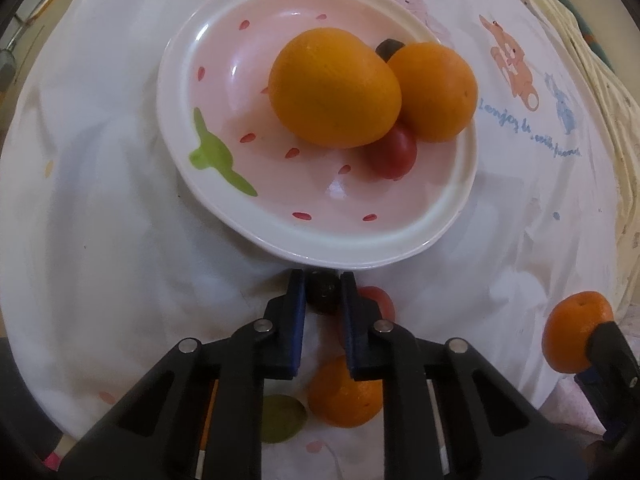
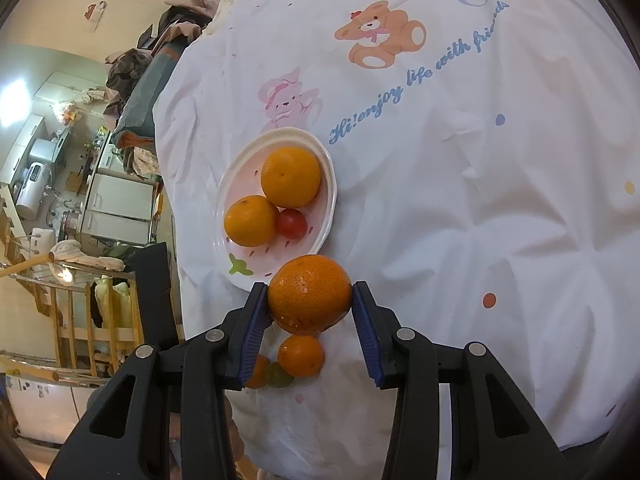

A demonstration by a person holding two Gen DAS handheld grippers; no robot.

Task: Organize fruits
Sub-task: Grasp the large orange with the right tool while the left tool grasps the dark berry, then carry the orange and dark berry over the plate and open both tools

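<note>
A pink plate (image 1: 224, 92) with a white rim lies on the white sheet; it holds two oranges (image 1: 334, 88) (image 1: 438, 92), a red cherry tomato (image 1: 394, 154) and a dark fruit (image 1: 388, 49) half hidden behind them. Just below the plate's near rim, my left gripper (image 1: 323, 282) is shut on a small dark fruit (image 1: 322, 296). A red tomato (image 1: 378, 298), a small orange (image 1: 346, 398) and a green grape (image 1: 282, 420) lie under it on the sheet. My right gripper (image 2: 310, 292) is shut on an orange (image 2: 310, 294), held above the sheet near the plate (image 2: 330, 200).
The cartoon-printed sheet (image 2: 460, 220) stretches wide to the right of the plate. Its left edge drops off to a room with furniture and a wooden railing (image 2: 80, 320). Crumpled bedding (image 1: 592, 64) lies at the far right in the left wrist view.
</note>
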